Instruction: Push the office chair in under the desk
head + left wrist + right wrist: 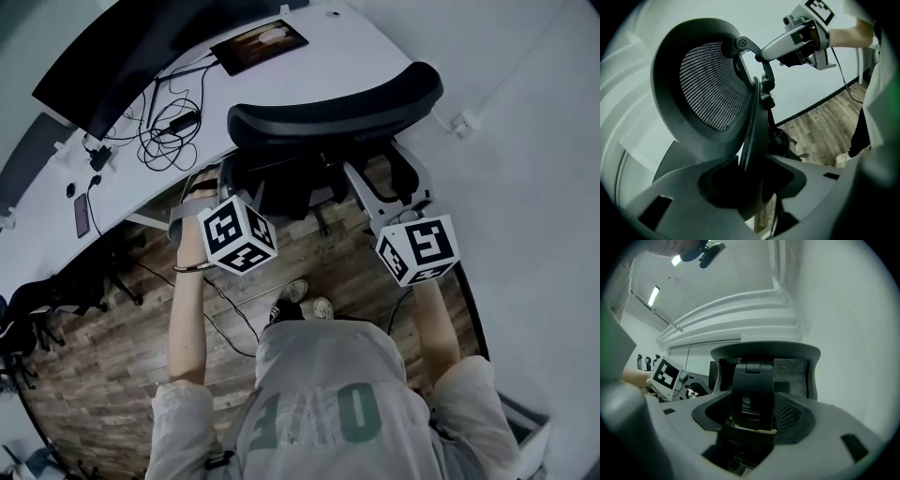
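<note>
Directly ahead of the person, the black office chair (337, 108) stands on the wood floor (309, 258) at the curved edge of the white desk (319, 66), its back turned to the person. From the head view the top of the chair overlaps the desk edge, and how far the seat lies beneath cannot be seen. The left gripper (223, 192) reaches to the chair's left side. In its own view its jaws are closed on a thin dark edge of the chair frame, with the mesh headrest (712, 89) rising above. The right gripper (372, 189) meets the chair's right side. In its own view its jaws pinch a black upright bracket (752, 390) at the rear of the chair, in front of the mesh. On the desk lie a dark monitor (112, 56), a tablet (259, 44), a tangle of cables (169, 127) and a phone (82, 214).
</note>
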A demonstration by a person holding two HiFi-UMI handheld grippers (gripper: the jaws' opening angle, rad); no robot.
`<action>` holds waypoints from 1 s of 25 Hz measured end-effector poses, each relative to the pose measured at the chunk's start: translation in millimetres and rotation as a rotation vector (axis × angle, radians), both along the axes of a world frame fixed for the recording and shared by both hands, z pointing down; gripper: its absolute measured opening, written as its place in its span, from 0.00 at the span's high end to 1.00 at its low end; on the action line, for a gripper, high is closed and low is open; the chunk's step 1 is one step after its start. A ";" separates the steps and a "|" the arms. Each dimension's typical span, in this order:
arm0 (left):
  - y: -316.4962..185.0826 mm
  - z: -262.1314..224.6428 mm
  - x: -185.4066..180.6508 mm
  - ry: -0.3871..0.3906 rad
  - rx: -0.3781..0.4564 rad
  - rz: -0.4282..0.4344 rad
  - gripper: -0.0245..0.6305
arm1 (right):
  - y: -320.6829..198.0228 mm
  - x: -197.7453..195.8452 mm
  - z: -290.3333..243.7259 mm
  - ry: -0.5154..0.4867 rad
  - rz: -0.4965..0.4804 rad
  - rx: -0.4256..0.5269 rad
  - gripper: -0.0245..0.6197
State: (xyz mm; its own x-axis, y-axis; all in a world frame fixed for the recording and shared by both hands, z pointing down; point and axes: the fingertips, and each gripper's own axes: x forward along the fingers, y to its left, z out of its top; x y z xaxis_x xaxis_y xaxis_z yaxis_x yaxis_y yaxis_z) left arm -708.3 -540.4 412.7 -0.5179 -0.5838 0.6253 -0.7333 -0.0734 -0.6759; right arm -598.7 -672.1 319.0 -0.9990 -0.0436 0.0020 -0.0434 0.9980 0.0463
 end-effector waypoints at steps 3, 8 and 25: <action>-4.1 1.3 -10.3 0.001 -0.005 -0.011 0.68 | -4.8 -10.8 1.9 0.005 0.000 -0.006 0.52; -15.7 1.6 -24.2 0.005 -0.012 -0.013 0.68 | -17.2 -25.9 1.9 0.016 0.003 -0.006 0.52; -37.4 1.5 -79.7 0.024 -0.028 -0.049 0.68 | -39.6 -82.1 1.4 0.008 0.014 -0.005 0.52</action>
